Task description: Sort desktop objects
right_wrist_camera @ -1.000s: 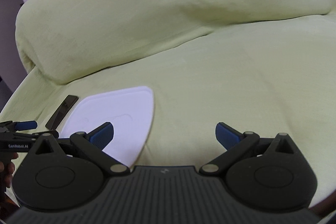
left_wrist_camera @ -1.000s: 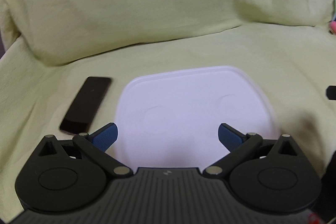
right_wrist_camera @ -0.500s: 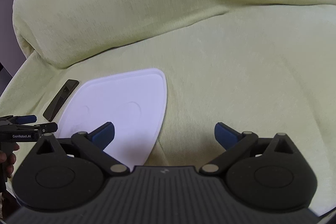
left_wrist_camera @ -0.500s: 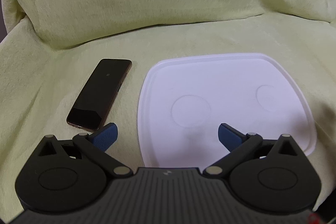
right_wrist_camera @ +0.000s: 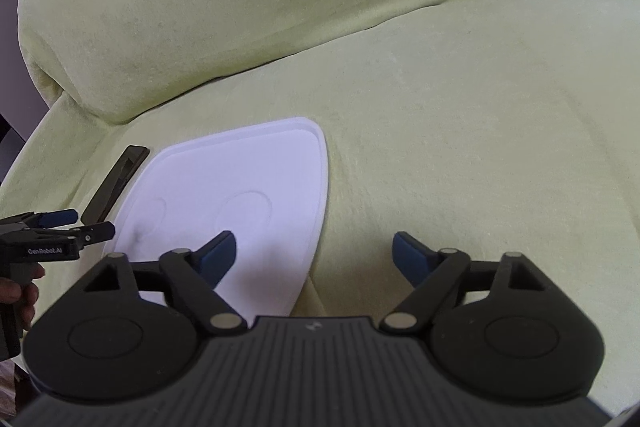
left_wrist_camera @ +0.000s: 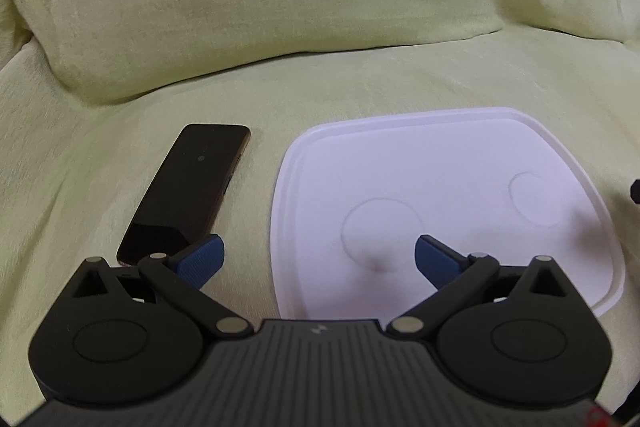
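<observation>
A black phone point(left_wrist_camera: 188, 187) lies flat on the yellow-green sofa seat, just left of a white plastic tray point(left_wrist_camera: 460, 167). My left gripper point(left_wrist_camera: 318, 257) is open and empty, low over the tray's near left edge, its left fingertip beside the phone's near end. My right gripper point(right_wrist_camera: 314, 253) is open and empty, over the tray's right edge. In the right wrist view the tray point(right_wrist_camera: 260, 163), the phone point(right_wrist_camera: 116, 183) and the left gripper point(right_wrist_camera: 76, 223) show at the left.
The sofa backrest point(left_wrist_camera: 280, 7) rises behind the seat. The seat cover point(right_wrist_camera: 480, 147) stretches to the right of the tray. A dark wall edge point(right_wrist_camera: 12, 27) shows at the far left.
The left gripper has swung left, bringing the phone and the whole tray into view, then moved closer. The right gripper has moved closer to the tray. Both stay open.
</observation>
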`<state>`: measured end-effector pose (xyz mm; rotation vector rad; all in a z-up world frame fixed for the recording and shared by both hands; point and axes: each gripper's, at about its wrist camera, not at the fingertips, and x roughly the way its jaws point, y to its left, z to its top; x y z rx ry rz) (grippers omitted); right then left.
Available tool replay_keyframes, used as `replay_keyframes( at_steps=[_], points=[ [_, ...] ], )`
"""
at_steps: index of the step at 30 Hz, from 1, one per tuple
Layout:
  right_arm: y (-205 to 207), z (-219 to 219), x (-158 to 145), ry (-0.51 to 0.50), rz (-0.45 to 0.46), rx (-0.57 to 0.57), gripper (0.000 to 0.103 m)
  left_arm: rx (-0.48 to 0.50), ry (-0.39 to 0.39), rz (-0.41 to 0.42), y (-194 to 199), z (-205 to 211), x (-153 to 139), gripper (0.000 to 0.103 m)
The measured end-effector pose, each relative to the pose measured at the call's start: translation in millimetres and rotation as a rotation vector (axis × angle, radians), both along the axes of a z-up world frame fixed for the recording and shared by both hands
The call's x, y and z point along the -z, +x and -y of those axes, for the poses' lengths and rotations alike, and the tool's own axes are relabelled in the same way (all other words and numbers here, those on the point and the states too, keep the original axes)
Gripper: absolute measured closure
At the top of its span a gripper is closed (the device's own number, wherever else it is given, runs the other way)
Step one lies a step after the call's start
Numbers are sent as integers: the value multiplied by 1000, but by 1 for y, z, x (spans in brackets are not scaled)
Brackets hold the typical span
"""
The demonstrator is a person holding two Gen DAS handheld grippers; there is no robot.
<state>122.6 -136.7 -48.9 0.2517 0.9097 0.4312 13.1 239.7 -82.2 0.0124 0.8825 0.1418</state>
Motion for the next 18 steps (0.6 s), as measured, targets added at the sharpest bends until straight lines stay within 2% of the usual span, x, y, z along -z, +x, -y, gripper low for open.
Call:
replay_keyframes(
  at_steps=[3, 8, 18],
  points=[
    [1, -3, 2, 8, 0, -13, 29, 12, -15, -4, 2, -5, 4, 1],
    [4, -8, 5, 12, -14, -29, 34, 21, -65, -19, 5, -16, 12, 9],
    [11, -15, 13, 23, -36, -32, 46, 43, -109, -42, 10, -22, 23, 21]
  ],
)
